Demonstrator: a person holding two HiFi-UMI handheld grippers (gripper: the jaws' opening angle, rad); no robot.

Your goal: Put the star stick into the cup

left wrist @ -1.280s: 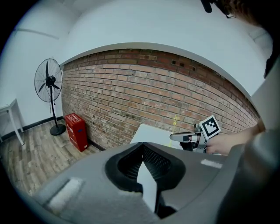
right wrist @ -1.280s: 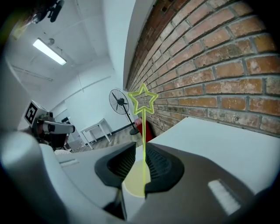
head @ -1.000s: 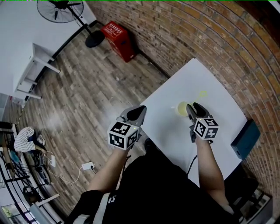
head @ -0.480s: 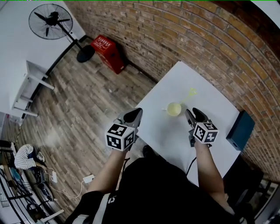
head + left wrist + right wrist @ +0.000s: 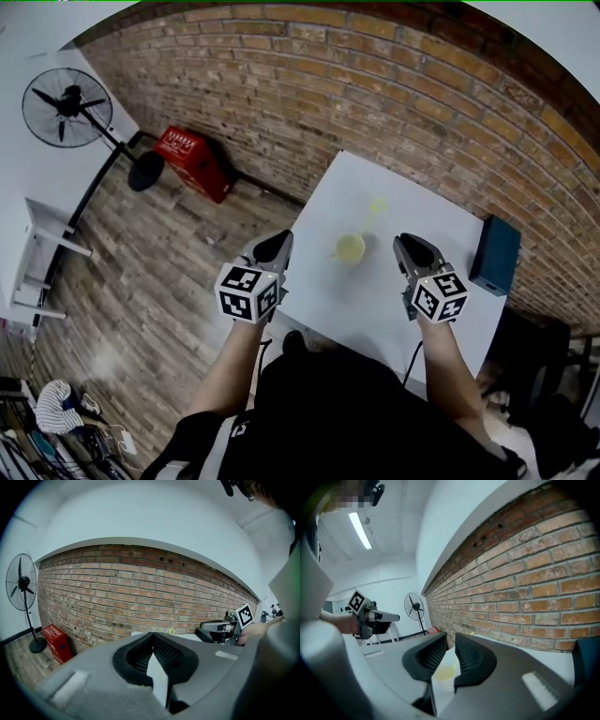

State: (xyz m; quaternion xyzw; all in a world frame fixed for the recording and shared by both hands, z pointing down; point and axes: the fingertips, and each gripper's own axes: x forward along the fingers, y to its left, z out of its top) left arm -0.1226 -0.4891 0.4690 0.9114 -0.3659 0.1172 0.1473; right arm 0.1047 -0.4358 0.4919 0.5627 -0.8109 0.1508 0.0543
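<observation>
Two grippers hang by the near edge of the table [image 5: 375, 292] in the head view, the left gripper [image 5: 277, 241] and right gripper [image 5: 406, 247] flanking the cup [image 5: 350, 248]. The star stick [image 5: 375, 206] stands in the cup, leaning far-right on its rim.

Left gripper view: jaws together, empty.

Right gripper view: jaws narrowly apart and just been closing, with nothing between them. The cup sits beyond them, which fits a delivered load.

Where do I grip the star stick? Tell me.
Probably the shaft of the star stick, between star and rim of the cup, coming from above on the near side: it stands in the cup leaning toward the brick wall, leaving that stretch bare.
</observation>
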